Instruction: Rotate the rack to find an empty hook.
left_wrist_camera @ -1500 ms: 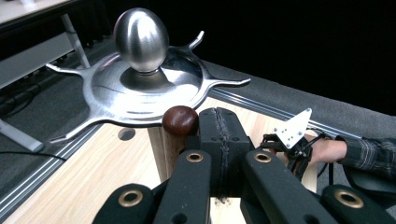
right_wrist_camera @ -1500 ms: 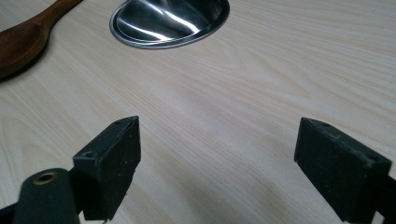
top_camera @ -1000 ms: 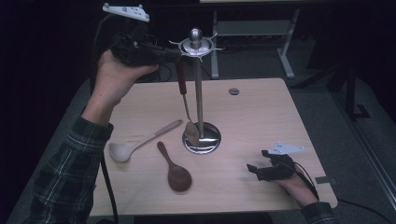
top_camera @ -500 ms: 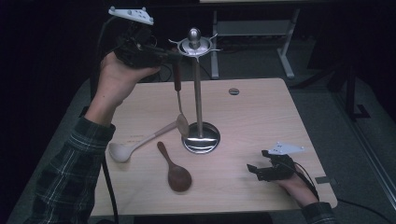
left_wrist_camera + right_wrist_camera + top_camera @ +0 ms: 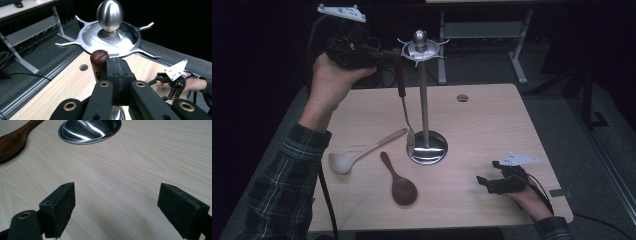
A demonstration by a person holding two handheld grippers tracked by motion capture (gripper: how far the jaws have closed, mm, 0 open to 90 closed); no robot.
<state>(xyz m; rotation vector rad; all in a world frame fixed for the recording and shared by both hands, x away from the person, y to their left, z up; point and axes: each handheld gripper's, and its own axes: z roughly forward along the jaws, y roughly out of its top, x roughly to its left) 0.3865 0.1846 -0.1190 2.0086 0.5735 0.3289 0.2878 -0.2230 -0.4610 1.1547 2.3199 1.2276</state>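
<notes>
A steel utensil stand (image 5: 424,100) rises from a round base (image 5: 428,147) mid-table, topped by a hooked ring and knob (image 5: 112,37). My left gripper (image 5: 394,54) is raised beside that ring and shut on the dark wooden handle (image 5: 99,60) of a metal utensil (image 5: 402,95). The utensil hangs straight down just left of the pole, its metal end near the base. My right gripper (image 5: 484,182) rests at the table's front right. Its jaws stand wide open (image 5: 120,205) over bare wood with nothing between them.
A pale ladle-like spoon (image 5: 362,152) and a dark wooden spoon (image 5: 399,182) lie left of the base on the light wooden table (image 5: 492,125). A cable hole (image 5: 462,98) sits near the far edge. Desk legs stand on the floor beyond.
The hanging utensil and my left gripper have shifted slightly left, away from the pole. The right gripper has kept still.
</notes>
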